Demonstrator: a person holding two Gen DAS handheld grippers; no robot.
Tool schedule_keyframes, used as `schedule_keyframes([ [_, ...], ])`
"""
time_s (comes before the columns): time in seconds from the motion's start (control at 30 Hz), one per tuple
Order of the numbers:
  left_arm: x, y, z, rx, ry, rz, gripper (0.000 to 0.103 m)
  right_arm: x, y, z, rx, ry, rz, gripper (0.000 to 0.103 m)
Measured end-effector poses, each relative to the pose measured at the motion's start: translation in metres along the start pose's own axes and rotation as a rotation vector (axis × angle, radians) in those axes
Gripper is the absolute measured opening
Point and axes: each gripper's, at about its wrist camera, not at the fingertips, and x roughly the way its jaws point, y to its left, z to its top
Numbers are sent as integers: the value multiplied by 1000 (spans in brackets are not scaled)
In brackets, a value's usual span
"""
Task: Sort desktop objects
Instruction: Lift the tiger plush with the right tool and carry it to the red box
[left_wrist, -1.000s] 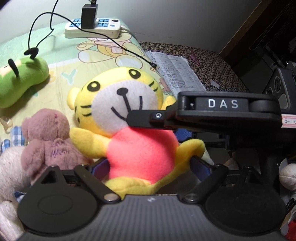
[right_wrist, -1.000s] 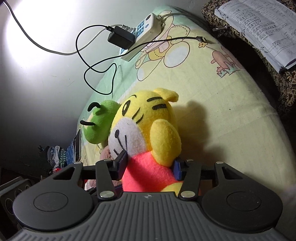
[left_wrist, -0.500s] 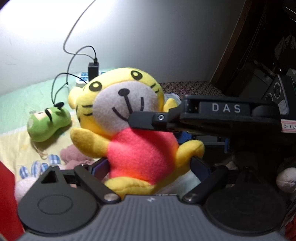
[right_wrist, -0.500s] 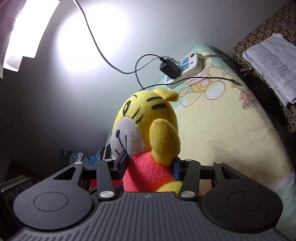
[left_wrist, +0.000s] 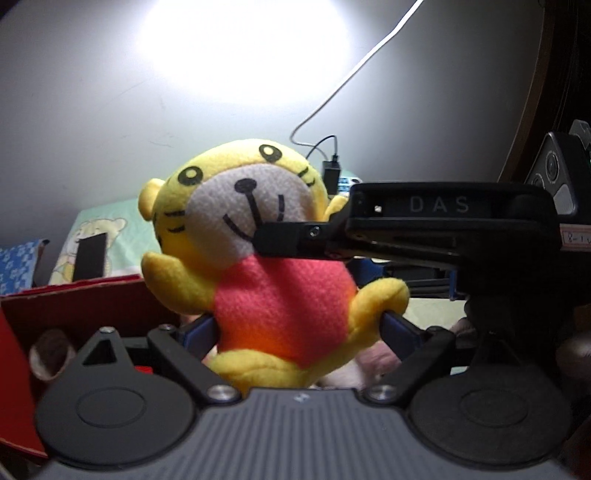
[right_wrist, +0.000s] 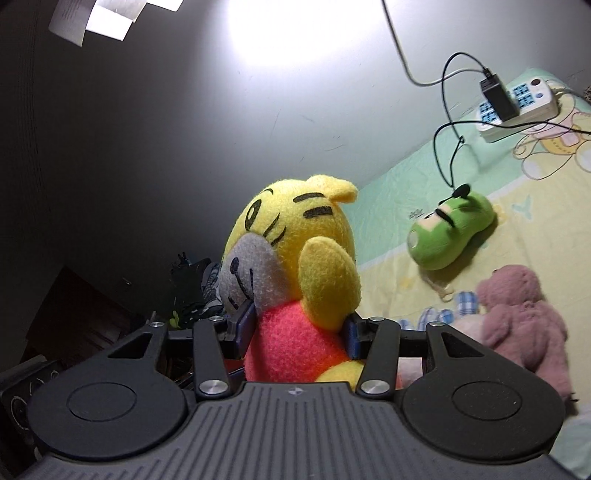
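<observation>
Left wrist view, left to right. A red box (left_wrist: 74, 306) fills the lower left, its rim in front of a patterned bedsheet (left_wrist: 122, 236). At centre, the yellow tiger plush (left_wrist: 273, 280) with a red torso is held upright in the air, facing the camera. The left gripper (left_wrist: 297, 326) pinches its lower body from both sides: one blue pad (left_wrist: 197, 330) presses the left flank, the other sits under the toy's raised paw. From the right, the right gripper (left_wrist: 280, 240), a black body lettered "DAS", reaches in level, its finger across the toy's neck just under the mouth. Behind it a black charger (left_wrist: 331, 175) hangs on a cable.

Right wrist view, left to right. A dark wall occupies the left. At centre, the same tiger plush (right_wrist: 295, 266) is seen from its side, upright, clear of the bed. The right gripper (right_wrist: 299, 328) is closed on the red torso, with a blue pad (right_wrist: 245, 325) on the chest below the muzzle and the other on the back behind the arm. To the right, on the bedsheet (right_wrist: 517, 236), lie a green plush (right_wrist: 454, 232) and, nearer, a pink plush (right_wrist: 524, 314), well apart from the tiger. Far right, a white power strip (right_wrist: 524, 107) carries a plugged-in charger.
</observation>
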Motion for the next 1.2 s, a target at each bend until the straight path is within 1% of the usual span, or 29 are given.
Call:
schedule_keyframes([
  [0.2,-21,86,-18,-9,52,71,93,82,50,-45,18,56,38,50],
  [0.27,-26,107,-23,-14,60,88,93,109,63,-57,23,70,51,50],
  [0.43,-37,153,-38,-16,84,124,93,153,89,-83,19,98,70,50],
  [0.6,-28,196,-45,-10,127,168,92,189,100,-102,42,126,84,50],
  [0.73,-20,210,-50,10,162,205,92,214,100,-116,107,162,88,50],
  [0.87,-11,219,-49,22,183,242,92,235,91,-127,236,206,98,50],
  [0.9,-17,222,-50,24,184,249,92,239,89,-128,258,217,101,50],
  [0.97,-13,225,-51,27,190,257,93,242,91,-130,259,229,95,50],
  [1.07,-12,225,-56,77,192,295,92,247,96,-131,230,264,60,51],
  [1.13,-12,224,-61,105,194,319,92,252,96,-134,228,305,31,56],
  [1.2,-7,227,-61,101,201,311,93,255,94,-136,230,327,11,58],
])
